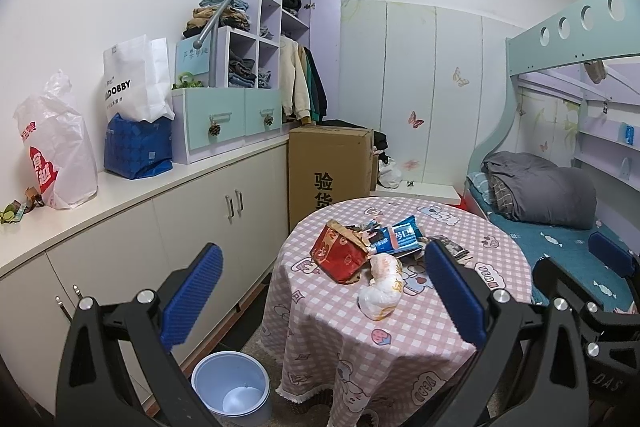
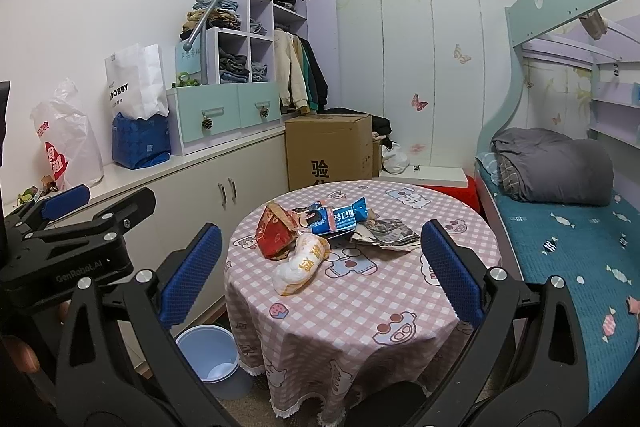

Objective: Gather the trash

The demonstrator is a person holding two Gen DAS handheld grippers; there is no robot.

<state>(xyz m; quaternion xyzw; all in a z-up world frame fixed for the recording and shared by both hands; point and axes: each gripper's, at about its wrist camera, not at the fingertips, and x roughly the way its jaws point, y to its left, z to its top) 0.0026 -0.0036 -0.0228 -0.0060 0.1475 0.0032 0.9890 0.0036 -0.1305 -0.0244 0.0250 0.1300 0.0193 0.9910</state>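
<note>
Trash lies on a round table with a pink checked cloth (image 1: 420,327) (image 2: 360,307): a red paper bag (image 1: 340,257) (image 2: 274,233), a crumpled white wrapper (image 1: 380,291) (image 2: 300,263), a blue snack packet (image 1: 402,239) (image 2: 340,219) and crumpled newspaper (image 2: 386,233). A pale blue bin (image 1: 232,383) (image 2: 210,357) stands on the floor left of the table. My left gripper (image 1: 324,299) is open and empty, held short of the table. My right gripper (image 2: 320,277) is open and empty, also short of the table. The left gripper shows at the left of the right wrist view (image 2: 68,219).
A white cabinet counter (image 1: 132,195) runs along the left wall with plastic bags (image 1: 56,147), a blue pack and drawer shelves. A cardboard box (image 1: 328,167) stands behind the table. A bunk bed (image 1: 560,227) with a grey quilt is at the right.
</note>
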